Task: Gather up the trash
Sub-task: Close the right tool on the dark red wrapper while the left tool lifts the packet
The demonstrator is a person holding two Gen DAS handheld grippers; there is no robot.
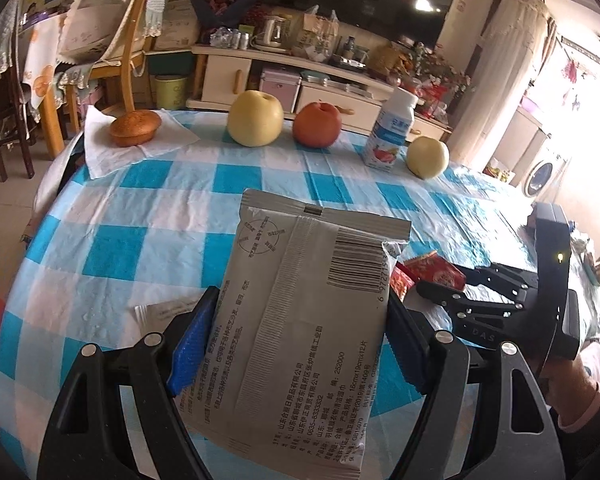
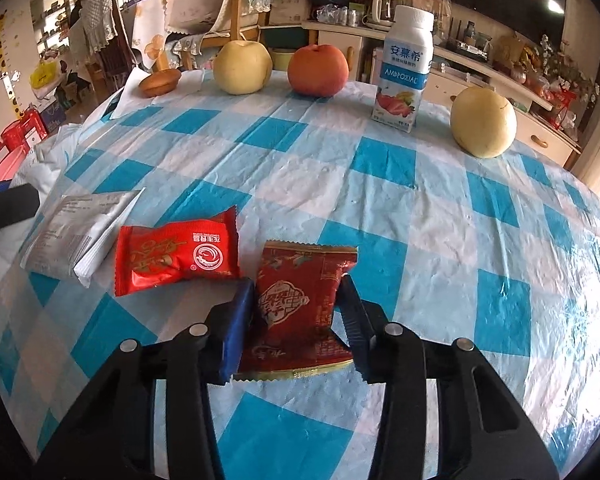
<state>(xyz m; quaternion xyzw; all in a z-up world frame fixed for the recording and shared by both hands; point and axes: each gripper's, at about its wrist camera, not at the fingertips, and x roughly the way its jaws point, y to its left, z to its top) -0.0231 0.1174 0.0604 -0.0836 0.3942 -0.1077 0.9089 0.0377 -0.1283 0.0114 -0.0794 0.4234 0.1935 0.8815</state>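
Observation:
My left gripper is shut on a grey printed packet, held upright above the blue checked tablecloth. A second grey packet lies flat behind its left finger. In the right wrist view my right gripper is shut on a dark red snack wrapper that rests on the cloth, one pad against each side. A bright red wrapper lies just to its left. A grey packet sits further left, beside a finger of the left gripper. The right gripper also shows at the right of the left wrist view.
Along the far edge of the table stand a muffin on a white napkin, a large yellow pear, a red-orange fruit, a yogurt bottle and a smaller pear. Chairs and a low cabinet stand beyond.

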